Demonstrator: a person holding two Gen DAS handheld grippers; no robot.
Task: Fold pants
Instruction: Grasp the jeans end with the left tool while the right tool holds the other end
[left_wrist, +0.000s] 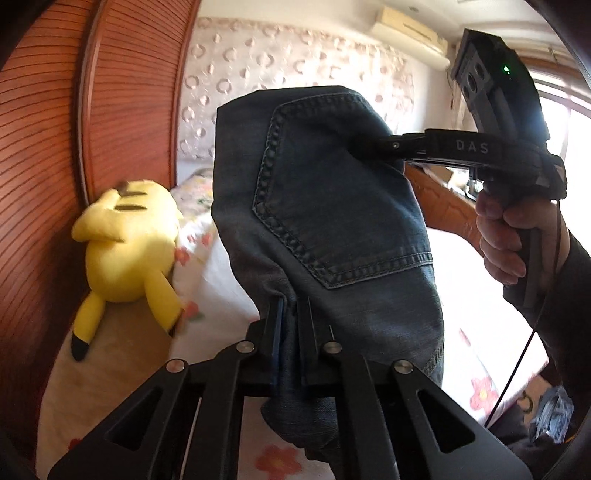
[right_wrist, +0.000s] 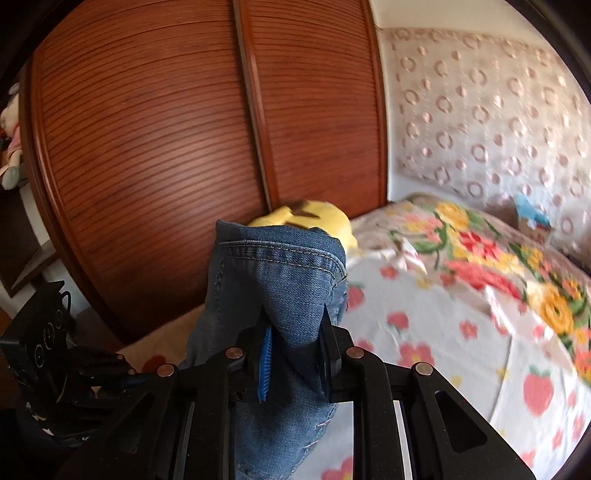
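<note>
Both grippers are matte black, with slotted linkage arms joined by round silver pivot screws. The left gripper (left_wrist: 291, 321) has blue-edged pads; the right gripper (right_wrist: 295, 332) shows a ribbed blue pad. In the left view its body bears pale "DAS" lettering, a green light, and a thin black cable beside a dark sleeve (left_wrist: 569, 295).
</note>
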